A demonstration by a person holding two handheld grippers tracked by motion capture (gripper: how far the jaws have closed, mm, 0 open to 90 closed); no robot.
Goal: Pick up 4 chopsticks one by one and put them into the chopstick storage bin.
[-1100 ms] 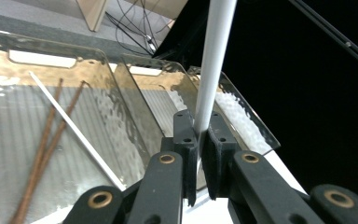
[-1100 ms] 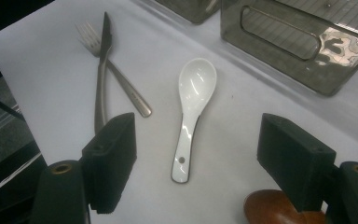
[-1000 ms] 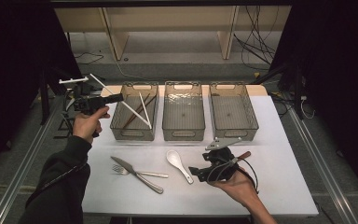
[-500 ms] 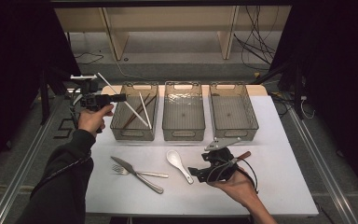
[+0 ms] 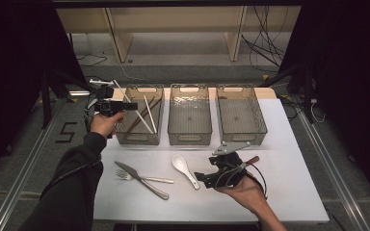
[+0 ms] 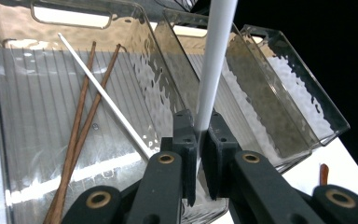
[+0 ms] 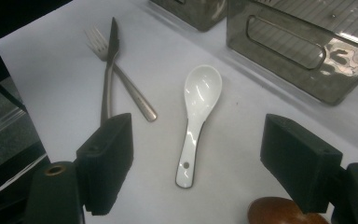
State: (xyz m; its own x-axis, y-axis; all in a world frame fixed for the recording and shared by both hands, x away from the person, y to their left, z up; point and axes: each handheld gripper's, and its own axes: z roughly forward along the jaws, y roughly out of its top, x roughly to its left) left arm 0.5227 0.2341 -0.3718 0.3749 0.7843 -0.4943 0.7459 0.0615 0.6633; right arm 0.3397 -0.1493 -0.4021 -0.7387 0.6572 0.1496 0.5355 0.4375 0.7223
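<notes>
Left gripper (image 6: 198, 154) clamps white chopstick (image 6: 214, 60), now lower over left bin (image 5: 139, 137); release next. Right gripper (image 7: 196, 163) gapes, empty, above spoon (image 7: 196, 119).

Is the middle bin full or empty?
Empty: the middle bin shows a bare ribbed floor, while the left bin holds chopsticks.

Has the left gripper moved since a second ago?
Yes. The left gripper, shut on a white chopstick, shifted right toward the left basket and slightly lower in the high view.
</notes>
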